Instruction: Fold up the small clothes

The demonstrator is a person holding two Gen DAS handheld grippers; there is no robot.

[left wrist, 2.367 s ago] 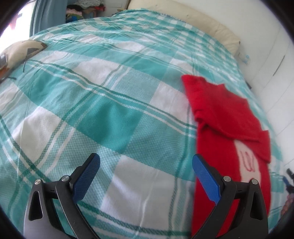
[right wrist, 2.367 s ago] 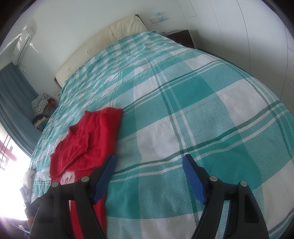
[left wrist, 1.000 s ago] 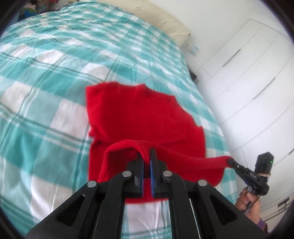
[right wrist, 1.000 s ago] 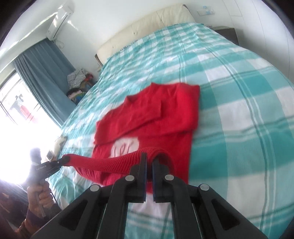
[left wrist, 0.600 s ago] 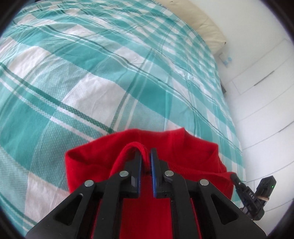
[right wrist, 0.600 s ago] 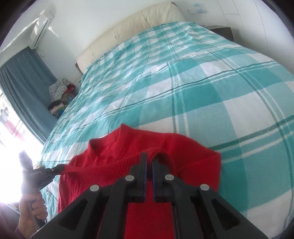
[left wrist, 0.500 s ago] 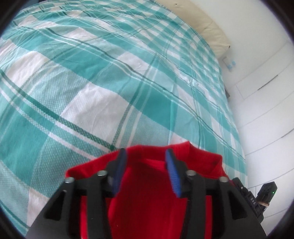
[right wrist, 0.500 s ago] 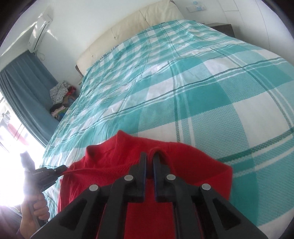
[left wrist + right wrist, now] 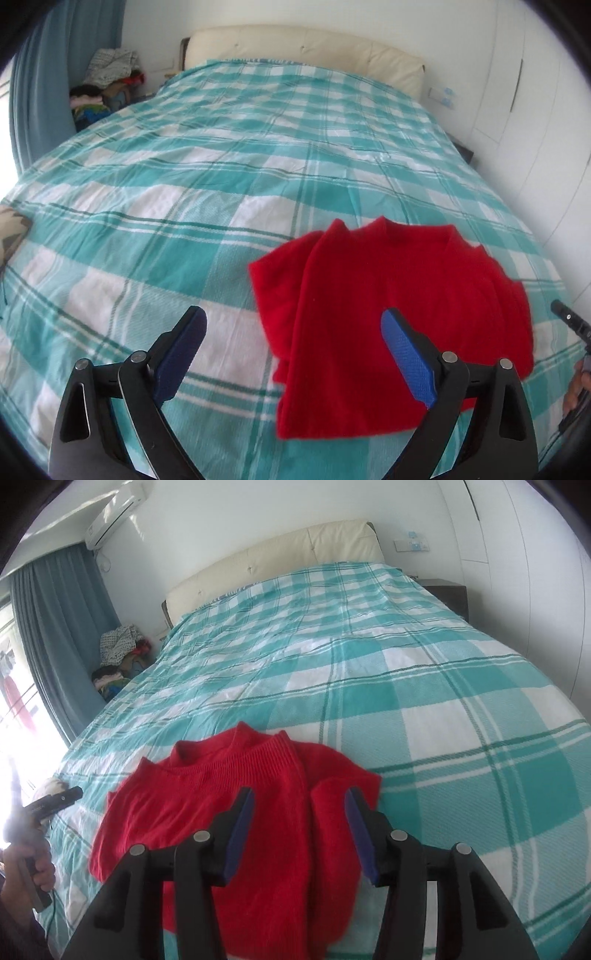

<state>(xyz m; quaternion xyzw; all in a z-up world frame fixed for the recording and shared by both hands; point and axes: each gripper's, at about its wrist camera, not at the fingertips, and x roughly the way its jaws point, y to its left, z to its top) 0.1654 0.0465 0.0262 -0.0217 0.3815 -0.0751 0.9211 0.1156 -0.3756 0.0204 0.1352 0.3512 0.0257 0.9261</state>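
A small red knit sweater (image 9: 399, 317) lies folded on the teal and white checked bed cover (image 9: 221, 177), its bottom half laid up over the top. My left gripper (image 9: 293, 350) is open and empty, above the sweater's left edge. In the right wrist view the sweater (image 9: 229, 819) lies below my right gripper (image 9: 299, 827), which is open and empty above the sweater's right part. The other gripper shows at the left edge of that view (image 9: 55, 799), and my right gripper shows at the right edge of the left wrist view (image 9: 570, 321).
A cream headboard (image 9: 303, 48) stands at the far end of the bed. A pile of clothes (image 9: 107, 85) sits by the blue curtain (image 9: 62, 635). White wardrobe doors (image 9: 535, 110) line the right side. A patterned cushion (image 9: 11, 229) lies at the bed's left edge.
Both grippers carried the sweater's bottom hem up over its top, then opened and let it go. They have since pulled back, and the sweater lies folded in half.
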